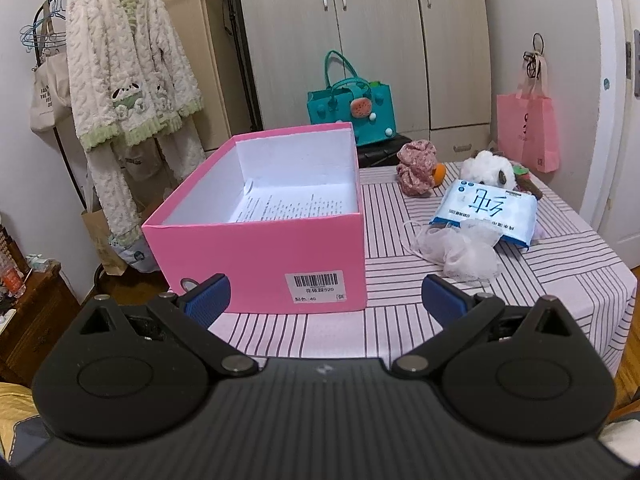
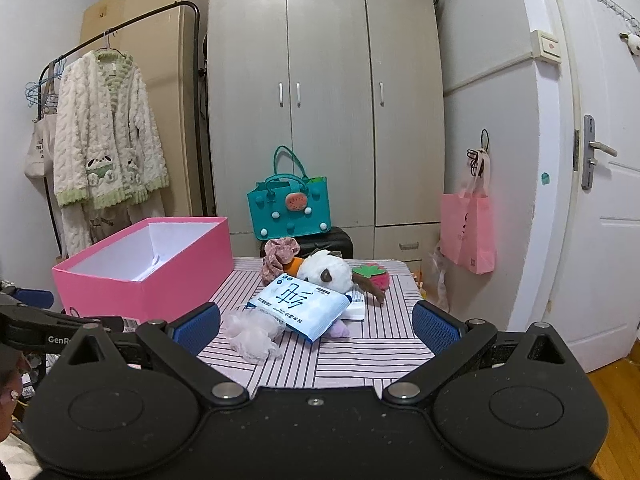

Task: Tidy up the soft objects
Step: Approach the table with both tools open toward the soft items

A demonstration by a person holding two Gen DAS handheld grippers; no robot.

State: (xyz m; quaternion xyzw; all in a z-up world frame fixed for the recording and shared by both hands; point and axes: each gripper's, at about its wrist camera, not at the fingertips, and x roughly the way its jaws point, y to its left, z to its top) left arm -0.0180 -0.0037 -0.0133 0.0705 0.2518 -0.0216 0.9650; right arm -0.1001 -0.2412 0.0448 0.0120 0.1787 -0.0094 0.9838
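Observation:
An open pink box (image 1: 264, 252) (image 2: 132, 280) with a white inside stands on the left of the striped table; a printed sheet lies in its bottom. To its right lies a heap of soft things: a white mesh bath puff (image 1: 460, 250) (image 2: 256, 334), a blue-white tissue pack (image 1: 486, 210) (image 2: 302, 304), a white plush animal (image 1: 488, 168) (image 2: 326, 270), a pink floral scrunchie (image 1: 416, 166) (image 2: 278, 256) and a strawberry plush (image 2: 374, 276). My left gripper (image 1: 326, 300) is open just before the box's near wall. My right gripper (image 2: 316, 326) is open, short of the puff.
The striped tablecloth (image 1: 520, 304) (image 2: 360, 360) drops off at the right and near edges. Behind the table stand a teal bag (image 1: 352, 108) (image 2: 290, 208) on a dark case, and wardrobes. A pink bag (image 2: 468, 230) hangs at right, a fluffy robe (image 1: 132, 84) on a rack at left.

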